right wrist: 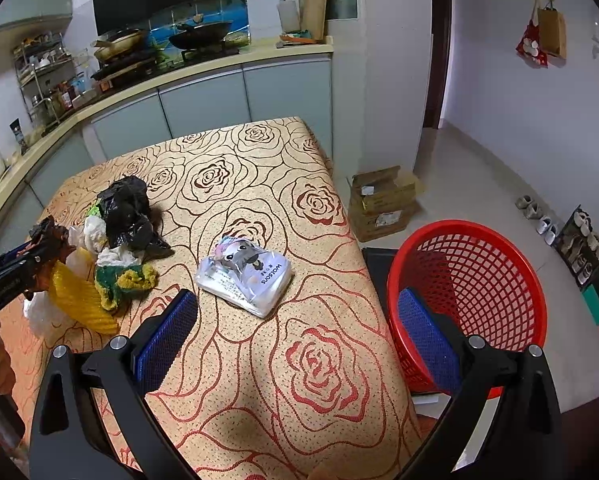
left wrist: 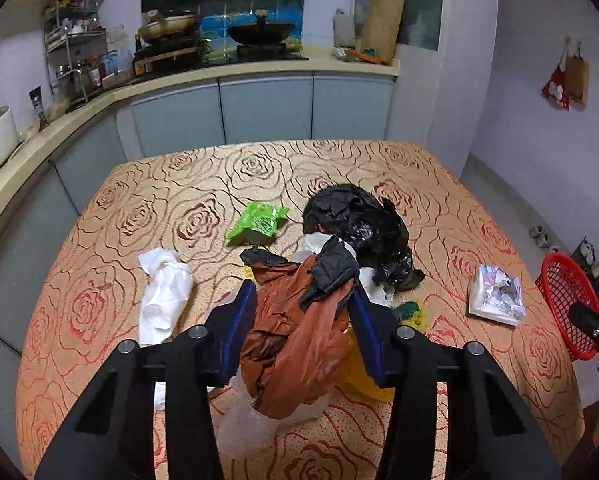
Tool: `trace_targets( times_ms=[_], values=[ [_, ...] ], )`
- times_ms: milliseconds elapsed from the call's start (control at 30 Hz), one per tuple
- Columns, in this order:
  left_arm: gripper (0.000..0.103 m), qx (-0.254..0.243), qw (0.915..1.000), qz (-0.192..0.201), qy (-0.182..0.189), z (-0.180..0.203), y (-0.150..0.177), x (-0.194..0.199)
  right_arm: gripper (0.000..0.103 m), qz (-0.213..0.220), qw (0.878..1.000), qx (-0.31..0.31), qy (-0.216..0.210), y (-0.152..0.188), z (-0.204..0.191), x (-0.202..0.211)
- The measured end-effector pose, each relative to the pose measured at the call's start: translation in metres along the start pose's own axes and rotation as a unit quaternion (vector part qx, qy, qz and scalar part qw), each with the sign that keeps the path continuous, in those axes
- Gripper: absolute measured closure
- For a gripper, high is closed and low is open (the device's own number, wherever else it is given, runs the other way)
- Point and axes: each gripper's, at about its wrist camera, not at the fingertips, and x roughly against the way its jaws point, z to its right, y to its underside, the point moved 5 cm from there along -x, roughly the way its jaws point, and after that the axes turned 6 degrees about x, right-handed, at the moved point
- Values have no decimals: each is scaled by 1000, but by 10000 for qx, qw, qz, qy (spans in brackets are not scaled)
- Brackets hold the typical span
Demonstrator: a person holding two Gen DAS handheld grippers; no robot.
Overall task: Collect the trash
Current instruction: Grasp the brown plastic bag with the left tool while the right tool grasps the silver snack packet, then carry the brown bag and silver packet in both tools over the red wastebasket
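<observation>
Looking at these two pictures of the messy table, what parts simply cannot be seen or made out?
- Left wrist view: the red basket is cut off by the table's edge.
- Left wrist view: whatever lies beneath the brown bag is hidden by it and the left gripper.
- Right wrist view: the cardboard box labels are too small to read.

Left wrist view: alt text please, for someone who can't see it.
The left gripper has its blue fingers closed on a crumpled brown plastic bag above a rose-patterned tablecloth. Beyond lie a black bag, a green wrapper, white tissue and a tissue pack; a red basket stands right.
</observation>
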Motion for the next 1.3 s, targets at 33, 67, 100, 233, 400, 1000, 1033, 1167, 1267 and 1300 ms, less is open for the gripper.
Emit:
trace_targets(
  times_ms=[33, 67, 100, 233, 400, 1000, 1033, 1167, 1267, 1300],
  values=[
    [61, 17, 10000, 54, 9, -2, -1, 3, 5, 6, 10000, 12, -9, 0, -1, 0],
    [62, 46, 9999, 122, 19, -5, -1, 9, 5, 14, 10000, 19, -18, -1, -2, 0],
    [63, 69, 9998, 159, 23, -7, -2, 12, 5, 22, 10000, 20, -26, -1, -2, 0],
    [63, 220, 9992, 327, 10, -19, -7, 30, 5, 36, 10000, 14, -34, -3, -3, -1],
    [63, 447, 9978, 482, -25, -36, -13, 48, 5, 73, 9999, 92, 9, -2, -6, -3],
    [63, 619, 9956, 638, -296, -54, -15, 62, 14, -242, 9977, 544, -316, -15, -36, -74],
    [63, 627, 9956, 633, -299, -55, -15, 62, 13, -295, 9973, 581, -343, -15, -38, -79],
    [63, 635, 9956, 604, -323, -56, -14, 60, 13, -521, 9956, 667, -410, -14, -44, -96],
    [63, 607, 9957, 603, -369, -57, -13, 58, 14, -636, 9947, 703, -396, -11, -46, -105],
    [63, 599, 9957, 600, -370, -57, -13, 58, 13, -665, 9946, 691, -408, -10, -46, -108]
  ],
)
